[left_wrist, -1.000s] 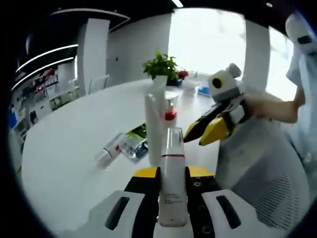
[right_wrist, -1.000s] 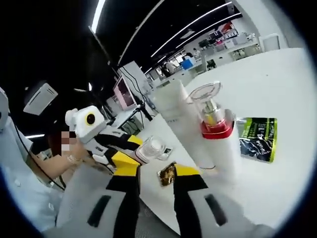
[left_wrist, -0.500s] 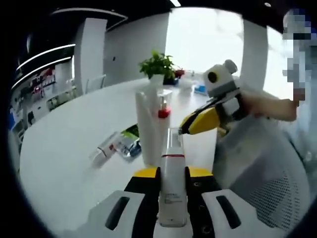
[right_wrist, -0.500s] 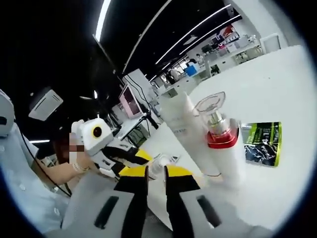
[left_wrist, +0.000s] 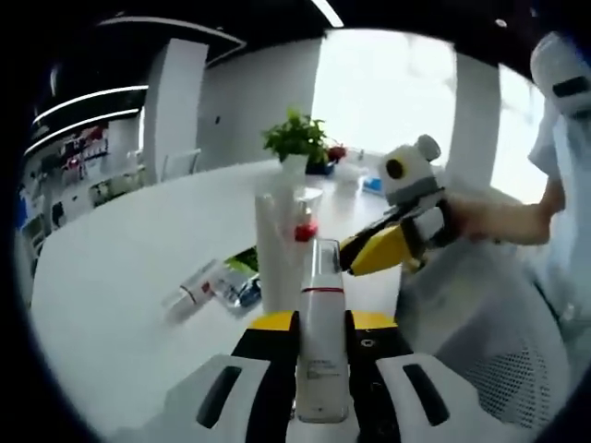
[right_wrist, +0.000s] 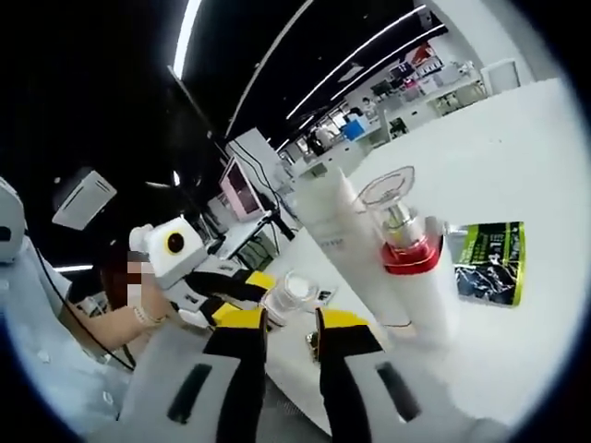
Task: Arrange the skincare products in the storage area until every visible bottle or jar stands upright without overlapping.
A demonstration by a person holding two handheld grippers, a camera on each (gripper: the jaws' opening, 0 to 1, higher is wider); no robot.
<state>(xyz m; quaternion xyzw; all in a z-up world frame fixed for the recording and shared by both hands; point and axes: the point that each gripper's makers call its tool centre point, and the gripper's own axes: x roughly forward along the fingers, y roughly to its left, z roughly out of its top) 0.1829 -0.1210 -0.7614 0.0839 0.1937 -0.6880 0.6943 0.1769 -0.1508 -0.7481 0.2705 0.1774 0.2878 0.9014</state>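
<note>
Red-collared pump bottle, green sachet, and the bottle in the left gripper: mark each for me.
Red-collared pump bottle (right_wrist: 420,286), right gripper view, white body.
Green sachet (right_wrist: 489,262), right gripper view, middle.
Held bottle (left_wrist: 321,351), left gripper view, lower body.

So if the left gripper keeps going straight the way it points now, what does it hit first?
Most likely the tall white tube standing just ahead; the bottle held by the left gripper would touch first. Depth is uncertain.

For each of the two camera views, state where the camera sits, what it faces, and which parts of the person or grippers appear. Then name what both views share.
Left gripper view: rides the left gripper, shut on a white bottle; faces the table, the right gripper, a forearm.
Right gripper view: rides the right gripper, jaws apart; faces the left gripper, a sleeve.
Shared: the upright white tube and red-collared pump bottle.
</note>
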